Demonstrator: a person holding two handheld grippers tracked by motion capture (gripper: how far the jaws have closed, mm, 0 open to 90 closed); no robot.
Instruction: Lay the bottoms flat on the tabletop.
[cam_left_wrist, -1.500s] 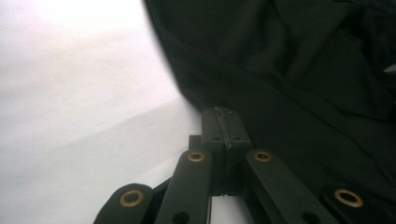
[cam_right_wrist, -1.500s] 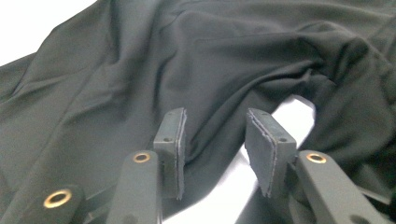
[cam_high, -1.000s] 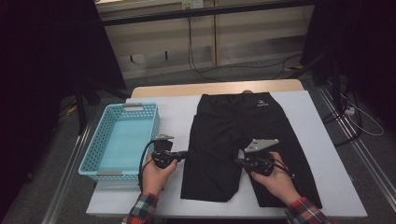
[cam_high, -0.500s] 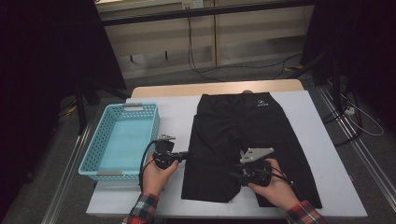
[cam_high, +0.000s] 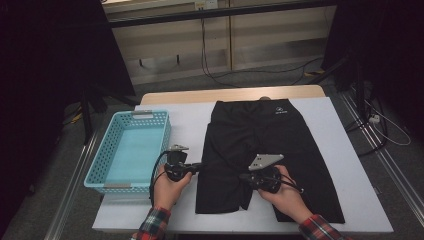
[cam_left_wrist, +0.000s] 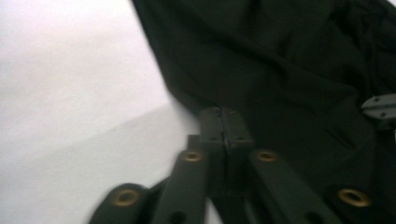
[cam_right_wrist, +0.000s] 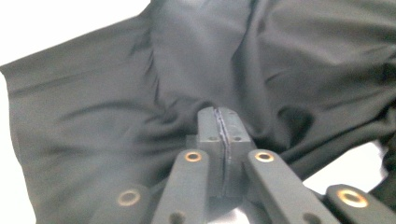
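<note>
Black shorts (cam_high: 270, 145) lie flat on the white table (cam_high: 185, 120), waistband at the far side. My left gripper (cam_high: 200, 165) lies level at the outer edge of the shorts' left leg. Its jaws have just been opening, but the pads still look pressed together on the hem of the shorts (cam_left_wrist: 280, 70) at the left gripper's tips (cam_left_wrist: 222, 114). My right gripper (cam_high: 243, 176) rests on the same leg near its inner edge. Its jaws have just been closing, and the right gripper (cam_right_wrist: 219, 114) pinches a puckered fold of the shorts (cam_right_wrist: 233, 56).
A light blue mesh basket (cam_high: 100, 160) stands empty at the table's left edge, close to my left hand. Bare white table shows left of the shorts and along their right side. Beyond the table are the floor, cables and dark stands.
My right hand has slid a little to the left over the shorts, toward the left gripper. The left hand has stayed where it was.
</note>
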